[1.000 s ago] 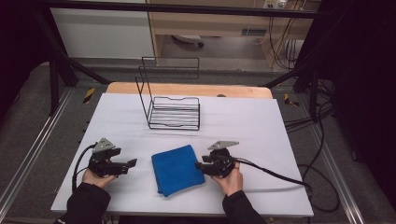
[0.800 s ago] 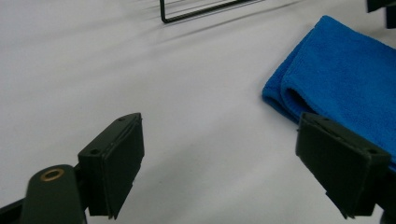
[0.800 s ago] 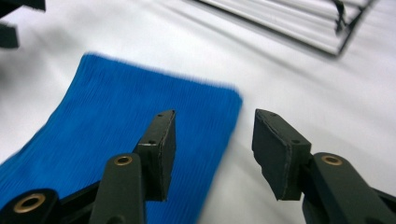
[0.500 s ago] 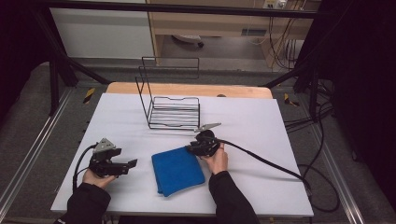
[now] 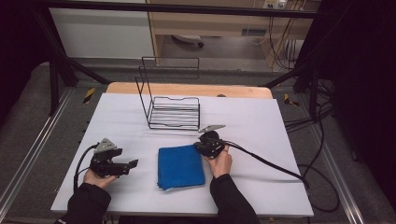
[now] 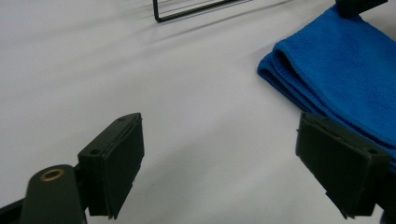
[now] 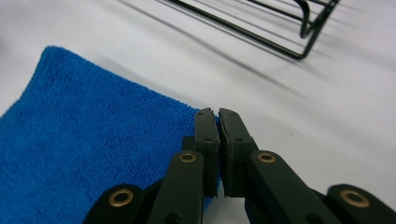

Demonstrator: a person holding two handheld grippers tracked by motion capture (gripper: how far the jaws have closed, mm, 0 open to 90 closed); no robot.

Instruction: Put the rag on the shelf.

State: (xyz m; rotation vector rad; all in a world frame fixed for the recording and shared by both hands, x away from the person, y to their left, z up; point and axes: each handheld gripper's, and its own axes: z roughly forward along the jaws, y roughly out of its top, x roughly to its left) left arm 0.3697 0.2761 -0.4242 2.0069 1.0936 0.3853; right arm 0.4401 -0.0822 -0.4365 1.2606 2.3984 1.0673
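Jaws of the right gripper (image 7: 218, 140) had just been closing and, in the right gripper view, stood pressed together at the far right corner of the folded blue towel (image 7: 88, 154); a sliver of blue showed between the pads, so a pinch on the corner edge seemed likely, though how much cloth was caught could not be told. High view: right gripper (image 5: 204, 145) lay at the towel's far right corner, having shifted there from the towel's right side a second earlier, when it sat nearer the person; the towel (image 5: 180, 166) lay flat on the white desk (image 5: 280, 140), in front of the black wire rack (image 5: 173, 112) and apart from it. Left gripper (image 5: 130, 164) rested on the desk left of the towel, unmoved. Left gripper view: jaws spread wide, nothing between them, left gripper (image 6: 219, 163) aimed at bare desk with the towel's folded edge (image 6: 336, 79) just beside the right-hand jaw. Judgement: grasp now made; lifting the towel toward the rack probably came next.
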